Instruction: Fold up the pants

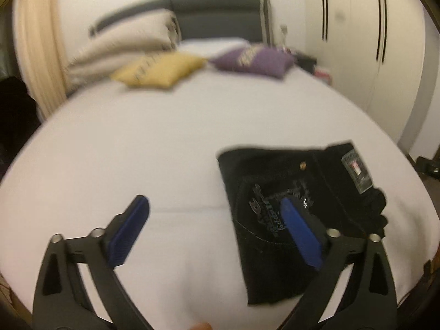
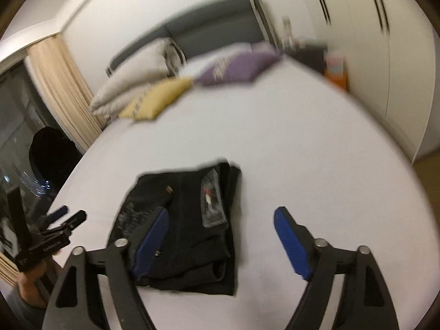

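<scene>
- Pants (image 1: 291,220): black denim folded into a compact, roughly rectangular bundle, lay on the smooth white bed sheet (image 1: 137,143).
- Left gripper (image 1: 214,209): ribbed blue pads spread wide, holding nothing.
- Right gripper (image 2: 220,217): likewise wide apart, empty, above the bundle.
- Yellow cushion (image 1: 159,70) and purple cushion (image 1: 255,59): soft, near the headboard.

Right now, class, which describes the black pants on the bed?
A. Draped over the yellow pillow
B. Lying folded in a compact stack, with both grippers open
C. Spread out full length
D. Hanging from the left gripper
B: the pants lie as a folded stack on the bed, while the left gripper and right gripper both show spread fingers gripping nothing.
</scene>
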`<state>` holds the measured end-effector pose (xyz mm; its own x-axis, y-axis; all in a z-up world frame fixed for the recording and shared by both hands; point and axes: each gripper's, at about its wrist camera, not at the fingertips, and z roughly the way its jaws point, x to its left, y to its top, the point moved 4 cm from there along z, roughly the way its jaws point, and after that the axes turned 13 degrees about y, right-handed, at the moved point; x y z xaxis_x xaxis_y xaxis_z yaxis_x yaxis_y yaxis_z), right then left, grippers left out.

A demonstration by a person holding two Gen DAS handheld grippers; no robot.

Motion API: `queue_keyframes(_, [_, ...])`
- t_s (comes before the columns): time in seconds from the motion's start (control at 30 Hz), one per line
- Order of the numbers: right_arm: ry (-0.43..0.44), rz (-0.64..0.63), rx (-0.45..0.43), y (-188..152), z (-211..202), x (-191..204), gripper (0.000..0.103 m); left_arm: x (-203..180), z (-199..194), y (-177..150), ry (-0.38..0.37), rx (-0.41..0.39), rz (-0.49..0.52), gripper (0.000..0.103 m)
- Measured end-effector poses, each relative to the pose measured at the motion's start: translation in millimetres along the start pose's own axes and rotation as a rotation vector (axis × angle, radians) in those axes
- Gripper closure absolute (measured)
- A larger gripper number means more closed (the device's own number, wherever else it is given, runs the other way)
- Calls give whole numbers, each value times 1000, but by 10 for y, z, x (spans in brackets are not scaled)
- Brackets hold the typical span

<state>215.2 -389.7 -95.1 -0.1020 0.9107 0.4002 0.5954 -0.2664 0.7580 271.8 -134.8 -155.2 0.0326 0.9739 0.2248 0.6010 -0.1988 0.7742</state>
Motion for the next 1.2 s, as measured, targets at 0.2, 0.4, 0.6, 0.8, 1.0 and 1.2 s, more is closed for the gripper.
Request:
queue_keyframes(0.2, [-10,-220,-274,149,-894,777,0,319,-1249,169,120,-292,-62,0])
queue_keyframes(0.4, [-23,-303,-434,241,-1589,1300,0,549,-2514,230,140,-568,-123,0])
queue_keyframes(0.6, [-95,-347,-525,146,-2083,1612,0,567,-3397,126,61,-672,-118,0])
queue_keyframes(0.8, [-100,-361,-434,-68,-2076,1759,0,442,-3131,88,-106,-379,-119,0])
queue_keyframes(1.0, [-91,-345,-349,-231,-2003,1740,0,526,-2606,-5,-164,-130,-159,0])
queue_keyframes(1.2, [-73,-324,-302,-374,-1887,1781,0,580,-2361,19,-21,-118,-165,0])
